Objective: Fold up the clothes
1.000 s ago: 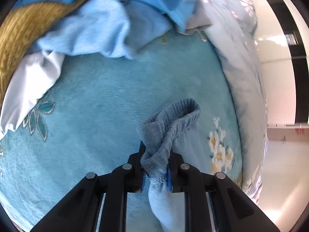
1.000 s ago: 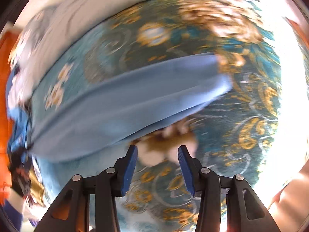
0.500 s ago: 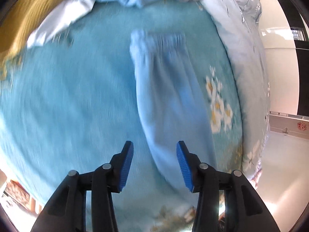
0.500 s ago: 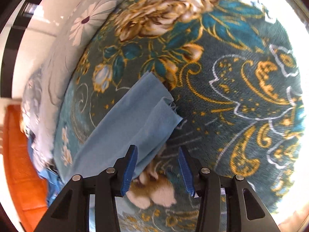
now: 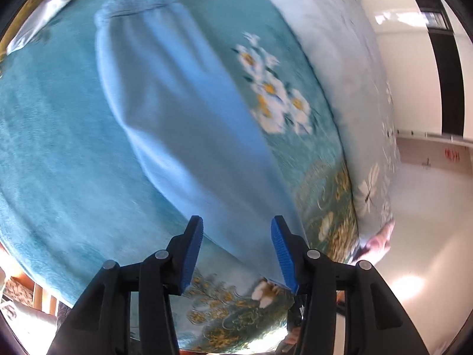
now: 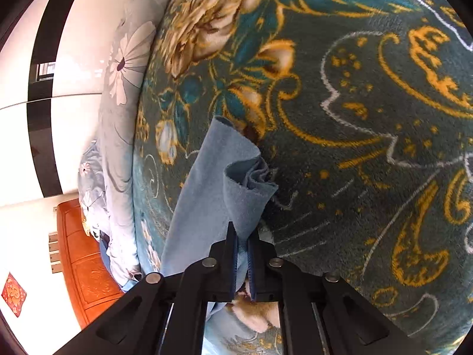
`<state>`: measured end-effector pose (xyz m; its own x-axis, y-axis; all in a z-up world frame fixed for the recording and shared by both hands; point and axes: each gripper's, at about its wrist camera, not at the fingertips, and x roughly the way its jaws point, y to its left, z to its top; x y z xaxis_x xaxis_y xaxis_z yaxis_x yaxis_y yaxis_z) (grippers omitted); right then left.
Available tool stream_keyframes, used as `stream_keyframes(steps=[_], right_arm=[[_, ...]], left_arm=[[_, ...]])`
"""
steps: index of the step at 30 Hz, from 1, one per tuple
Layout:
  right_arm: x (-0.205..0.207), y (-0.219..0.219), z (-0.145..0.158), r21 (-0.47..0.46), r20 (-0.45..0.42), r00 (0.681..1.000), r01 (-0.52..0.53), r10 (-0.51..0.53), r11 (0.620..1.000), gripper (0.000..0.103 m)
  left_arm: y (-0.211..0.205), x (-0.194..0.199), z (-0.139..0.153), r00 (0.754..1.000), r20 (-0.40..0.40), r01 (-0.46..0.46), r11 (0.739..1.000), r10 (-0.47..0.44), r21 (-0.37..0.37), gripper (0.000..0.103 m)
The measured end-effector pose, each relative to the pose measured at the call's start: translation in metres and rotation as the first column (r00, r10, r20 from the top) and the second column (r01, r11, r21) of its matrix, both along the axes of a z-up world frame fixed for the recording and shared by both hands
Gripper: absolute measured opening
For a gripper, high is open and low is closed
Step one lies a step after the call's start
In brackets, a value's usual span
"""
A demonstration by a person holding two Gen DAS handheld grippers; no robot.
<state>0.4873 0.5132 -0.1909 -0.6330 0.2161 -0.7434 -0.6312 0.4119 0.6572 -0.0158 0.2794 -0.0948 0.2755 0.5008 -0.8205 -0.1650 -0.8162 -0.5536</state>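
Note:
A light blue pair of trousers (image 5: 183, 112) lies stretched out on the teal blanket, its ribbed waistband at the far end. My left gripper (image 5: 236, 233) is open and empty, hovering above the near part of the garment. In the right wrist view my right gripper (image 6: 243, 236) is shut on the hem end of the same blue garment (image 6: 236, 183), which bunches up just ahead of the fingertips and lifts off the blanket.
The bed carries a teal blanket with gold scrolls and flowers (image 6: 369, 118) and a pale floral quilt (image 5: 348, 68) along its edge. A heap of other clothes (image 5: 53, 3) lies at the far end. An orange wooden cabinet (image 6: 85, 266) stands beside the bed.
My left gripper let go of the waistband, opened and pulled back, leaving the garment flat. My right gripper closed on the hem end.

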Motion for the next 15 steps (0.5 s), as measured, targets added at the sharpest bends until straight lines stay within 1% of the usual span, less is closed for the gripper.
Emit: stream_keyframes(steps=[1,5,7,9,12,14,15], right_arm=[[0.0,-0.002,0.002,0.018,-0.014,1.0,0.027,-0.027,0.999,0.006],[-0.009,-0.005,0.031,0.059,0.069,0.997,-0.046,0.042,0.997,0.005],[-0.023,-0.006,0.051,0.094,0.16,0.982,-0.118,0.102,0.989,0.005],[-0.044,-0.005,0.074,0.139,0.267,0.949,-0.21,0.167,0.968,0.005],[-0.078,-0.003,0.107,0.194,0.414,0.88,-0.338,0.235,0.921,0.005],[-0.095,0.001,0.125,0.219,0.492,0.833,-0.401,0.254,0.89,0.005],[-0.103,0.001,0.136,0.233,0.529,0.806,-0.441,0.268,0.867,0.005]], left_arm=[[0.005,0.005,0.002,1.0,0.0,0.011,1.0,-0.011,0.004,0.05],[0.014,0.022,0.003,0.999,0.02,0.035,0.999,-0.035,0.013,0.05],[0.011,0.026,0.005,0.999,0.033,0.027,0.999,-0.028,0.019,0.05],[0.005,0.029,0.006,0.999,0.046,0.014,0.999,-0.016,0.03,0.05],[-0.006,0.027,0.005,0.998,0.058,-0.004,0.999,0.002,0.039,0.05],[-0.021,0.021,0.004,0.997,0.069,-0.031,0.999,0.028,0.04,0.05],[-0.028,0.017,0.002,0.996,0.076,-0.049,0.998,0.045,0.039,0.051]])
